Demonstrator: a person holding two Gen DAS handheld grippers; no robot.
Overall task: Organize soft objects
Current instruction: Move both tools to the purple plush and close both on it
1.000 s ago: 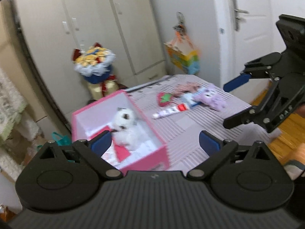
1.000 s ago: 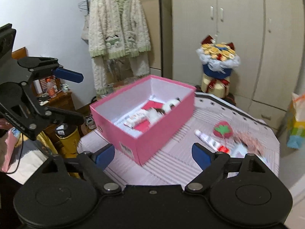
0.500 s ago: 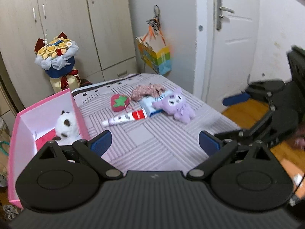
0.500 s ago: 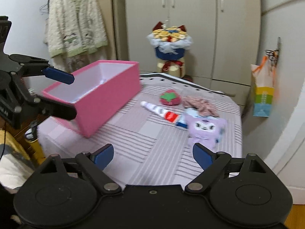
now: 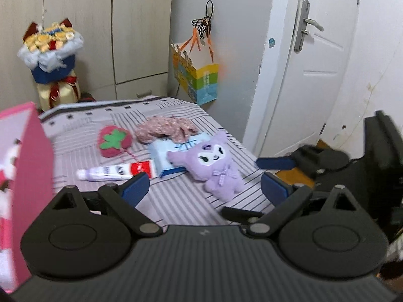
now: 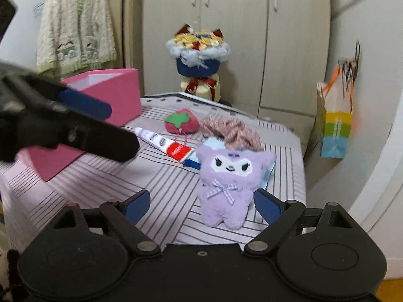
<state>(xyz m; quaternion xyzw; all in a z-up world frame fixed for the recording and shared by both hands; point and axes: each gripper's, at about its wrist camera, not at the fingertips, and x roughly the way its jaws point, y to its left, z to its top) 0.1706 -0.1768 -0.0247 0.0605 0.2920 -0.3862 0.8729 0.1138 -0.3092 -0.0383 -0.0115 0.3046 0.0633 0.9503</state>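
Both wrist views have swung away from the pink box [image 6: 110, 93] toward the loose items since the earlier frames, and both grippers now sit lower over the striped bedspread [image 6: 156, 183]. Right gripper [image 6: 201, 205]: jaws spread wide and empty, with the purple plush toy [image 6: 229, 183] lying on the bedspread just ahead of them, nearer the right finger, untouched. Left gripper [image 5: 204, 188]: jaws likewise wide apart, holding nothing. Behind the plush lie a toothpaste tube [image 6: 166, 144], a blue packet [image 5: 173, 151] partly under the plush, a pinkish knitted bundle [image 6: 231, 132] resting on the packet, and a red strawberry plush [image 6: 181, 120]. Pink box: at the left edge of the bedspread, with a white plush [image 5: 7, 156] partly visible inside in the left view.
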